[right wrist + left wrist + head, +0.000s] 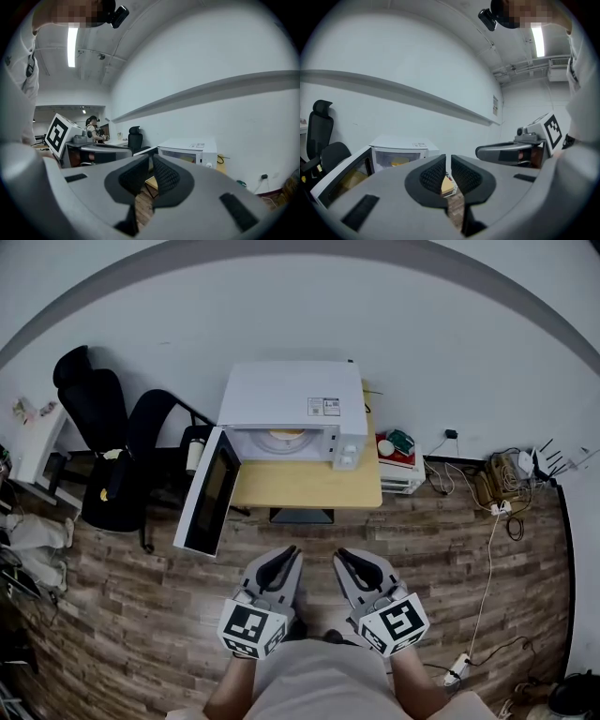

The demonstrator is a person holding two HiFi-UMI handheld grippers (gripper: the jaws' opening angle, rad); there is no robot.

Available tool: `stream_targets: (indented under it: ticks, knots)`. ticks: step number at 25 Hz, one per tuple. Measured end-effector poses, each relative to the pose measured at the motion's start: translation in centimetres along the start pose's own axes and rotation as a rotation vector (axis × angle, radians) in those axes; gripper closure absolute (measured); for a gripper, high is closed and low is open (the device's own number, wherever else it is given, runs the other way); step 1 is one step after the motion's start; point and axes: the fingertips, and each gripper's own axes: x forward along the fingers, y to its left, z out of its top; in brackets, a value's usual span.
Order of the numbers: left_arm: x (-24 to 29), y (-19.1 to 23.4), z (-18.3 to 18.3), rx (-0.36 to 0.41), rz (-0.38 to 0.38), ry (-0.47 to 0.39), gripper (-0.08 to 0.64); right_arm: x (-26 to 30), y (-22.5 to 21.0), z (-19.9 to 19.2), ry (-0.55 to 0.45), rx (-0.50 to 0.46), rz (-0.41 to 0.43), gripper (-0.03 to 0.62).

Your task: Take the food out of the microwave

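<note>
A white microwave (291, 409) stands on a small wooden table (309, 486) against the wall, its door (211, 491) swung wide open to the left. Inside lies pale yellow food (286, 435), also visible in the left gripper view as food (400, 163). Both grippers hang side by side over the wooden floor, well short of the table. My left gripper (278, 564) (448, 171) is shut with nothing between its pads. My right gripper (362, 565) (150, 171) is shut and empty too. Each points toward the microwave (401, 149) (192, 147).
Two black office chairs (112, 446) stand left of the open door. A white drawer unit (401, 474) with red and green items on top sits right of the table. Cables and a power strip (497, 498) lie along the right wall. A person (92, 126) sits at a distant desk.
</note>
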Motion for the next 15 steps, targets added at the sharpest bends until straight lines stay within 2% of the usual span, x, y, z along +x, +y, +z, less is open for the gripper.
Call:
stream_targets:
  ticks: [2, 4, 11, 15]
  knots:
    - [0.2, 1.2, 0.1, 0.010, -0.009, 0.006, 0.530, 1.2, 0.1, 0.2, 0.003, 0.004, -0.007, 0.558]
    - [0.5, 2.5, 0.2, 0.019, -0.012, 0.013, 0.451, 2.6, 0.2, 0.3, 0.003, 0.009, -0.007, 0.535]
    - [1.0, 6.1, -0.5, -0.007, -0.056, 0.027, 0.445, 6.1, 0.7, 0.0, 0.012, 0.032, -0.041, 0.526]
    - [1.7, 7.7, -1.5, -0.063, -0.071, 0.038, 0.443, 7.2, 0.6, -1.0, 0.036, 0.069, -0.058, 0.526]
